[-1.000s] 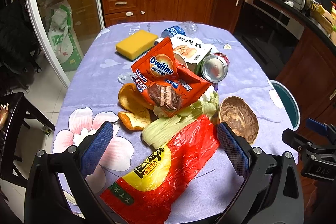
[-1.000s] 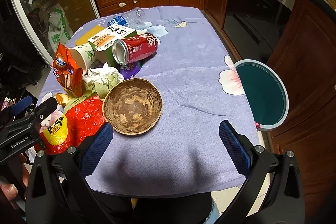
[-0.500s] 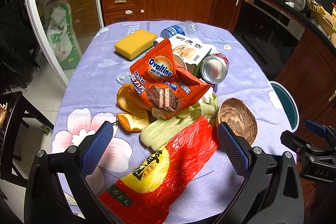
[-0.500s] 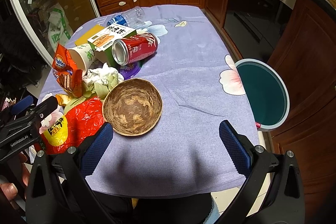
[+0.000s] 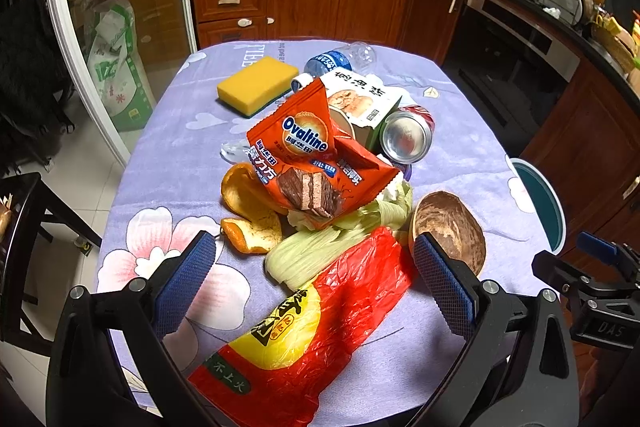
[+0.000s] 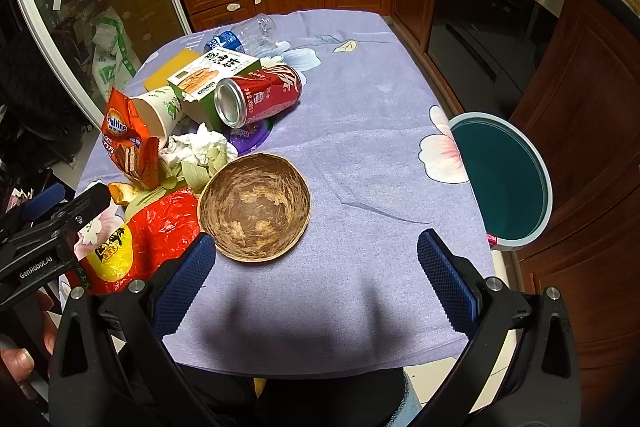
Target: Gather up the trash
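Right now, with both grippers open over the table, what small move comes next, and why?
Probably lower the open left gripper onto the crinkled red plastic bag: it lies nearest, between the fingers, atop nothing. The round teal bin stands open beside the table.

Left gripper (image 5: 314,281) stands with jaws wide apart above a crinkled red and yellow plastic bag (image 5: 320,323). Beyond lie pale green vegetable leaves (image 5: 320,251), orange peel (image 5: 250,211), an orange Ovaltine wrapper (image 5: 316,155), a brown coconut-shell bowl (image 5: 452,227), and possibly a red drinks can (image 5: 406,139).
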